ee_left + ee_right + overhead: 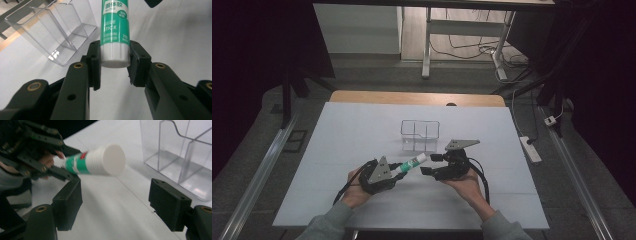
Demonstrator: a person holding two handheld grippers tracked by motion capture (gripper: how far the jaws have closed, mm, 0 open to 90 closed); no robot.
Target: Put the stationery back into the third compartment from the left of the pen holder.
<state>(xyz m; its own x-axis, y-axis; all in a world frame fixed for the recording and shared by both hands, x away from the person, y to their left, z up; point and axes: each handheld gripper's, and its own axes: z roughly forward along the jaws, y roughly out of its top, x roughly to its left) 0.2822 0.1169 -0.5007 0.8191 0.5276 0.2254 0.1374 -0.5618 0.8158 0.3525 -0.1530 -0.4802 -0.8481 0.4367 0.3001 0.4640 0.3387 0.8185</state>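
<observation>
Glue stick [411, 163]: green and white tube, gripped at its bottom end by the left gripper [388, 175]. The jaws are partly closed, with both pads pressed on the white base of the tube, as the left gripper view shows [115, 32]. The tube lies near level above the table [362, 130], in front of the bin and a little to its left, with its white cap end aimed at the right gripper. In the right gripper view the round cap [113, 159] faces the camera, above and ahead of the jaws.

Right gripper [431, 164]: held in the right hand [464, 184], in front of the bin and just right of the glue stick's cap. Its jaws stand wide apart with nothing between the pads; the cap is near them but apart.

Bin [420, 135]: clear plastic organiser with inner dividers, standing upright on the table, empty as far as can be seen. It lies beyond both grippers, nearer the right one.

Left hand [357, 192]: wrapped around the left gripper's body, in front of the bin and to its left, with a grey sleeve [324, 225] behind it.

Table: white top, with a wooden edge beyond the bin.
</observation>
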